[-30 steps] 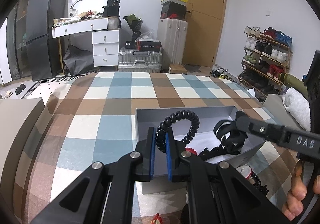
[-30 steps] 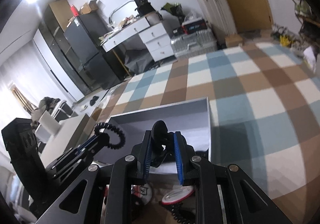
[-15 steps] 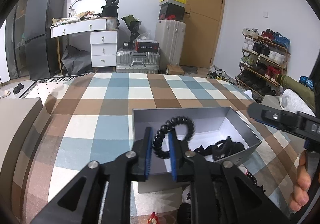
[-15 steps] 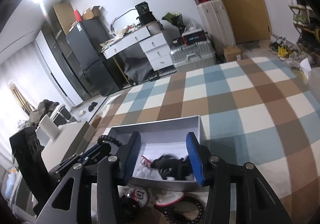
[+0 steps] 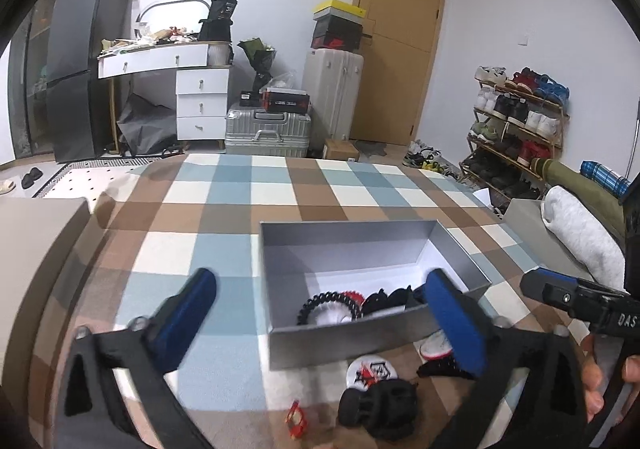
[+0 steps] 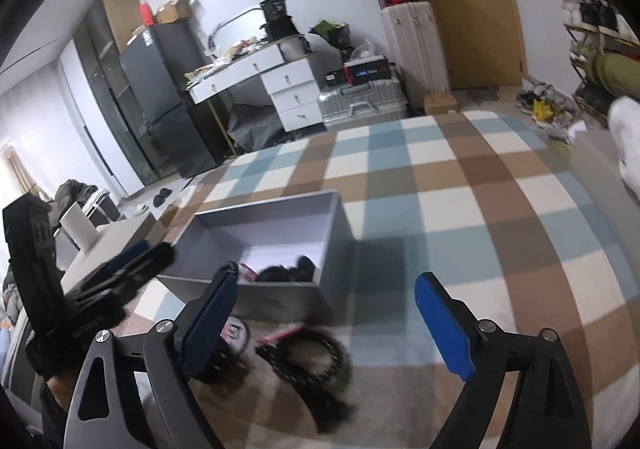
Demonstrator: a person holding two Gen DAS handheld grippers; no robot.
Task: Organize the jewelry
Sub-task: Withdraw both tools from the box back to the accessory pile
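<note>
Left wrist view: left gripper (image 5: 320, 313), jaws just opened wide and empty, angled down over near wall of grey box (image 5: 344, 345). Inside, at near end: black coil bracelet (image 5: 326, 305) with dark pieces beside it, judged already stowed. Outside, on checked bedspread (image 5: 224, 209) just before box near wall: round badge (image 5: 370, 369), black claw clip (image 5: 380, 405), small red item (image 5: 297, 415), still to be sorted. Right wrist view: right gripper (image 6: 334, 325), jaws likewise just opened, nothing between, pointed down toward near right corner of box; black beaded loop (image 6: 312, 361) loose on bedspread below. Judged partway done: several pieces boxed, several left. Fingers (image 5: 592, 385) of hand on right handle at frame edge.
</note>
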